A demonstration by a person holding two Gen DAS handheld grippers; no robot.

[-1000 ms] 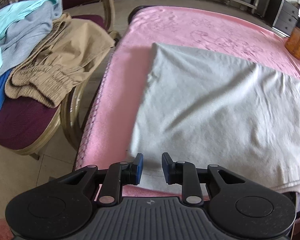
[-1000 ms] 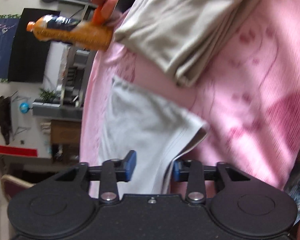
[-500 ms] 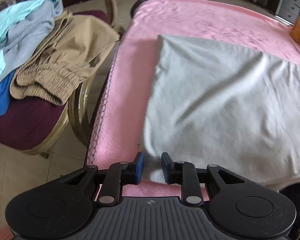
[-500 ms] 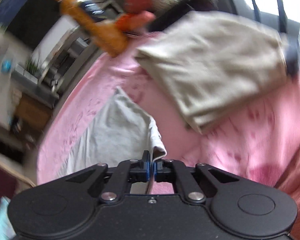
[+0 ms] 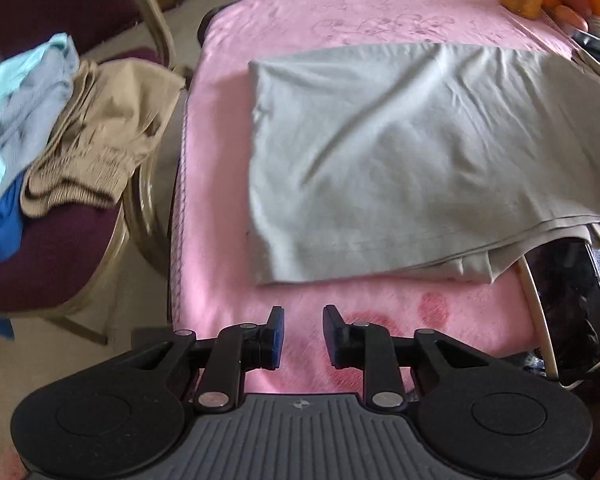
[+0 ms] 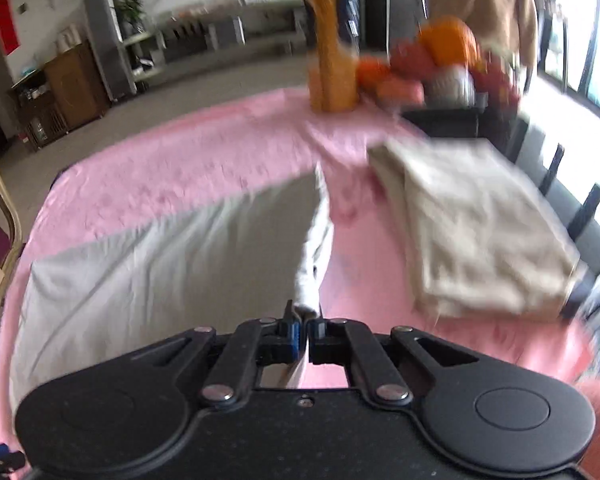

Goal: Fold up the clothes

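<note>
A light grey garment [image 5: 388, 152] lies folded on the pink tablecloth [image 5: 228, 80]. My left gripper [image 5: 303, 334] is open and empty, just short of the garment's near edge. In the right wrist view my right gripper [image 6: 303, 332] is shut on the grey garment's [image 6: 140, 264] right edge and lifts it off the cloth. In the left wrist view the raised right side drapes over the right gripper's dark body [image 5: 572, 304].
A folded beige garment [image 6: 472, 224] lies on the table to the right. An orange bottle [image 6: 332, 40] and fruit [image 6: 444, 44] stand at the far edge. A maroon chair [image 5: 52, 256] on the left holds a pile of clothes [image 5: 60, 128].
My left gripper has backed off the garment's near edge. My right gripper has closed on the garment's right edge, swung upright and lifted it.
</note>
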